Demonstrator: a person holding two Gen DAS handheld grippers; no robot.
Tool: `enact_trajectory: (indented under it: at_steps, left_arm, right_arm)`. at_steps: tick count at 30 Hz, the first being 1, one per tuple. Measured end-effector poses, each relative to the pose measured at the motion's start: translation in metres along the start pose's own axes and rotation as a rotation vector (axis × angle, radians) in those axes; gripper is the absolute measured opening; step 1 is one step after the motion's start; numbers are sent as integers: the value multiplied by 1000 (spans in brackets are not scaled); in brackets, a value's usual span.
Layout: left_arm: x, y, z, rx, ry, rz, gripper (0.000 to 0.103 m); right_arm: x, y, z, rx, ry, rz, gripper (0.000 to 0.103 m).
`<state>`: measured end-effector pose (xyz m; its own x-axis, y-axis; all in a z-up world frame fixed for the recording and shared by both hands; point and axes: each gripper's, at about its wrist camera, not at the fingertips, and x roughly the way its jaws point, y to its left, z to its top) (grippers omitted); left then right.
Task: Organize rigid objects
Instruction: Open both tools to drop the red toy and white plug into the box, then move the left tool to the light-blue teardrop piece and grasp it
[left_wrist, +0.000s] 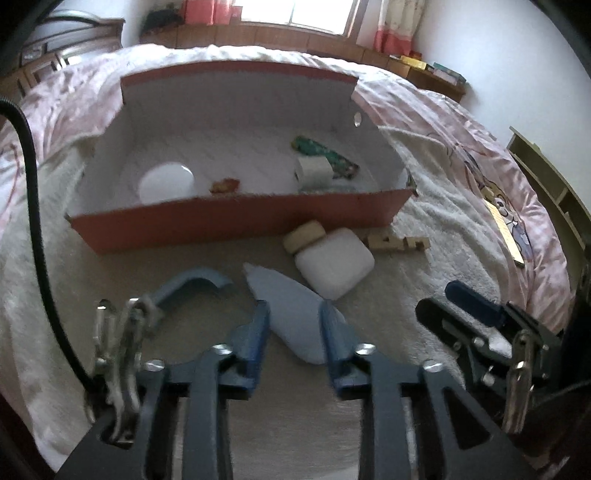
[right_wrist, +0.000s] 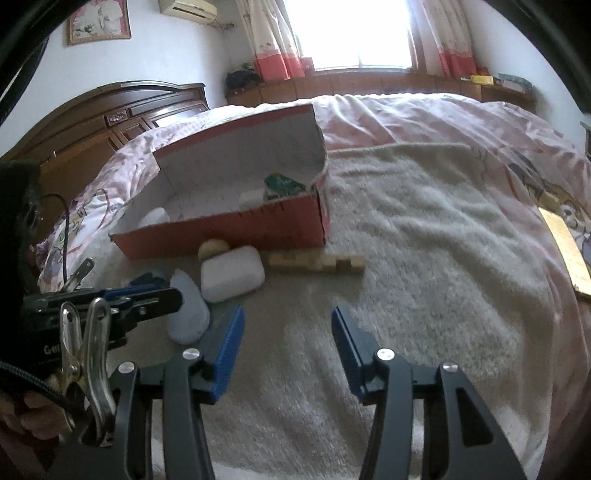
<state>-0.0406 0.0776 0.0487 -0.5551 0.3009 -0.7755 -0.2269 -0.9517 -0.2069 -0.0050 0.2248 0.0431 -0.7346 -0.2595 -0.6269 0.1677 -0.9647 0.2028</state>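
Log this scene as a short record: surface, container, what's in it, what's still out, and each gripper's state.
surface: towel spread over a bed
container: red box, open
in box: white disc, white block, green packet, small orange item
outside box: white case, blue oval piece, curved blue piece, tan block, wooden blocks
left gripper: jaws open around the blue oval piece
right gripper: jaws open, empty

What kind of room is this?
Most likely a bedroom: a bed with a pink cartoon quilt, a carved wooden headboard, and a curtained window. The red box sits on the bed.
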Motion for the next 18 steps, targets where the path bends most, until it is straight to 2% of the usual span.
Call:
enact_trajectory:
  at_steps: [2,5,12,18]
  left_arm:
    - [3,-3,-1,-8,3,0,47]
    - [9,-8,-2,-11,5,39,56]
    - [20,-15,-5,-4,13,81,61]
    - [27,-20,-6,21,1,138,61]
  right_arm:
    - [-1,-4,-3,13,-2,8,52]
    - [-2,-8,-5,27,-6,15,52]
    - [0,-13,-10,49,-1,34,52]
    - [8,-16,-15,71,23,46,52]
